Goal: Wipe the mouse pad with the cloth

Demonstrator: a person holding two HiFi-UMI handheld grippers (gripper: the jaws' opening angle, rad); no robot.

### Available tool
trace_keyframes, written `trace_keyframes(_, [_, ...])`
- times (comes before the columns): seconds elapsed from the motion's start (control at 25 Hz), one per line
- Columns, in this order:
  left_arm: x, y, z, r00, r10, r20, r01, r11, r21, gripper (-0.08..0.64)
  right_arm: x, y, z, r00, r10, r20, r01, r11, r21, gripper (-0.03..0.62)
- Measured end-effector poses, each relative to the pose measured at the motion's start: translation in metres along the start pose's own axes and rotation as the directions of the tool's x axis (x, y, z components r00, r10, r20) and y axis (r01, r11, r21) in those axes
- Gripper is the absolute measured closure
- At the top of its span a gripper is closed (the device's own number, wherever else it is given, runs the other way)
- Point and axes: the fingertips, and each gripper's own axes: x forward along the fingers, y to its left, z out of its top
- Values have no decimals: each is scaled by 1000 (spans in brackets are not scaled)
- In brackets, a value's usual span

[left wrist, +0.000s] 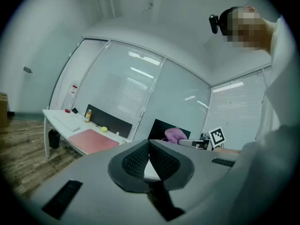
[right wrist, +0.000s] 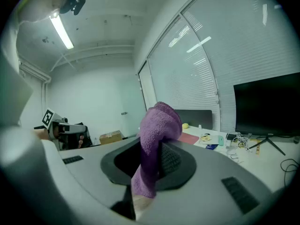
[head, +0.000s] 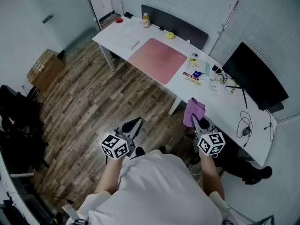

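Observation:
The pink mouse pad (head: 157,59) lies flat on the white desk (head: 140,42), far ahead of both grippers; it also shows as a pink slab (left wrist: 93,141) in the left gripper view. A purple cloth (head: 194,111) sticks up from my right gripper (head: 198,123), whose jaws are shut on it; in the right gripper view the cloth (right wrist: 155,139) fills the gap between the jaws. My left gripper (head: 133,126) hangs over the wooden floor with its jaws closed and nothing between them. Both grippers are held close to the person's body, short of the desk.
A black monitor (head: 254,77), cables (head: 244,125) and small clutter (head: 197,71) sit on the desk's right part. A bottle (head: 146,19) and a yellow ball (head: 169,35) stand near the dark back panel. A cardboard box (head: 45,69) sits on the floor at left.

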Motion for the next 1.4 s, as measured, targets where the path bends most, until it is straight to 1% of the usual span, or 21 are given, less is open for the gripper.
trace_keyframes(0.4, [7, -8, -3, 1000, 9, -5, -9, 1000, 4, 541, -3, -1, 1, 999, 32, 1, -32, 999, -14, 506])
trace_keyframes(0.68, [10, -11, -8, 1000, 28, -10, -28, 1000, 0, 541, -4, -9, -3, 999, 45, -12, -45, 999, 2, 506])
trace_keyframes(0.92, [12, -9, -18, 998, 57, -7, -57, 998, -14, 541, -2, -20, -10, 998, 60, -27, -60, 998, 0, 506])
trace_keyframes(1.4, [44, -21, -29, 996, 89, -16, -89, 996, -13, 541, 4, -51, -16, 993, 107, -57, -107, 994, 11, 506])
